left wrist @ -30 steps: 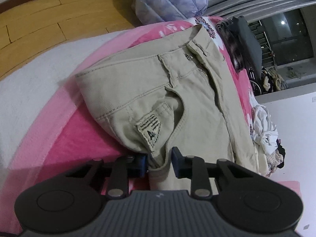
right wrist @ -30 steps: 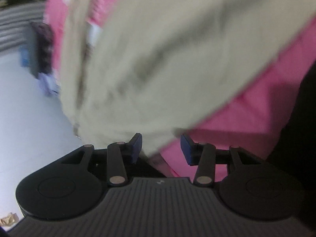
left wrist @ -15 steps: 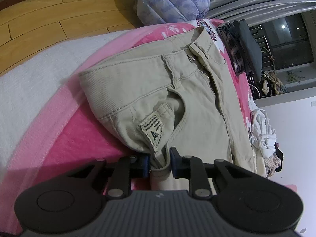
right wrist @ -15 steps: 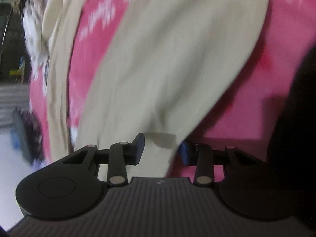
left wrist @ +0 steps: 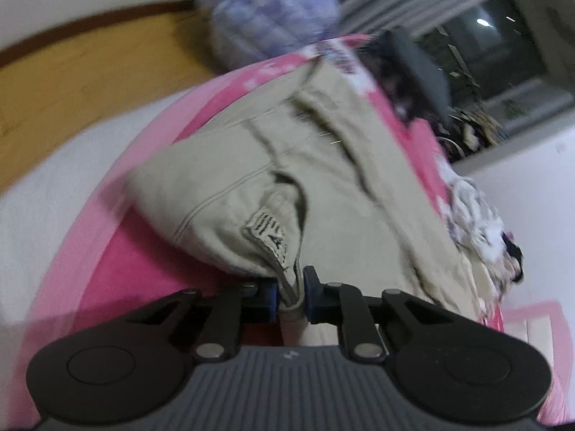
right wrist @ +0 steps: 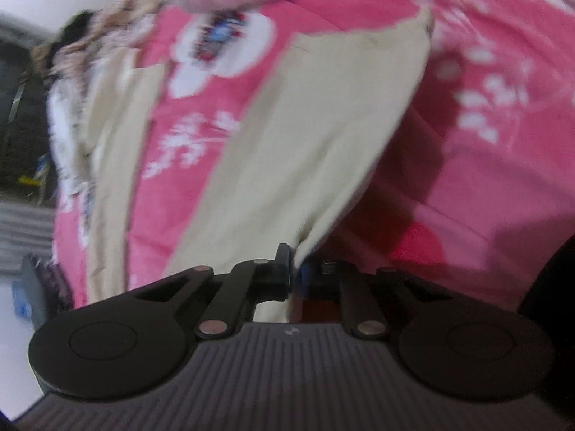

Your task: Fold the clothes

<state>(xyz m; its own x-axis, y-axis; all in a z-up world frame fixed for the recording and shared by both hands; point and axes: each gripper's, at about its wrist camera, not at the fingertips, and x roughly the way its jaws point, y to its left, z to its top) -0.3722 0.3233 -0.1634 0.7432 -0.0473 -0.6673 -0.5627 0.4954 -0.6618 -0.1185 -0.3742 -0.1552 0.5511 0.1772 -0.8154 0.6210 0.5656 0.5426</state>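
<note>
Beige trousers (left wrist: pixel 323 179) lie on a pink floral bedspread (left wrist: pixel 151 251). In the left wrist view I see their waistband, zip and a pocket with a small label. My left gripper (left wrist: pixel 290 296) is shut on the trousers' near edge by that pocket. In the right wrist view one beige trouser leg (right wrist: pixel 305 143) stretches away from me, the other leg (right wrist: pixel 107 151) lies further left. My right gripper (right wrist: pixel 295 273) is shut on the near leg's edge. Both views are blurred.
A lilac quilted jacket (left wrist: pixel 269 10) and dark clothes (left wrist: pixel 413 72) lie at the bed's far end. A heap of white patterned laundry (left wrist: pixel 481 222) sits at the right; it also shows in the right wrist view (right wrist: pixel 72 82). Wooden floor (left wrist: pixel 90 72) lies beyond the bed.
Both grippers have closed from open onto the trousers. The left one has pulled the waist area up and bunched it. The right one's view has swung along the leg.
</note>
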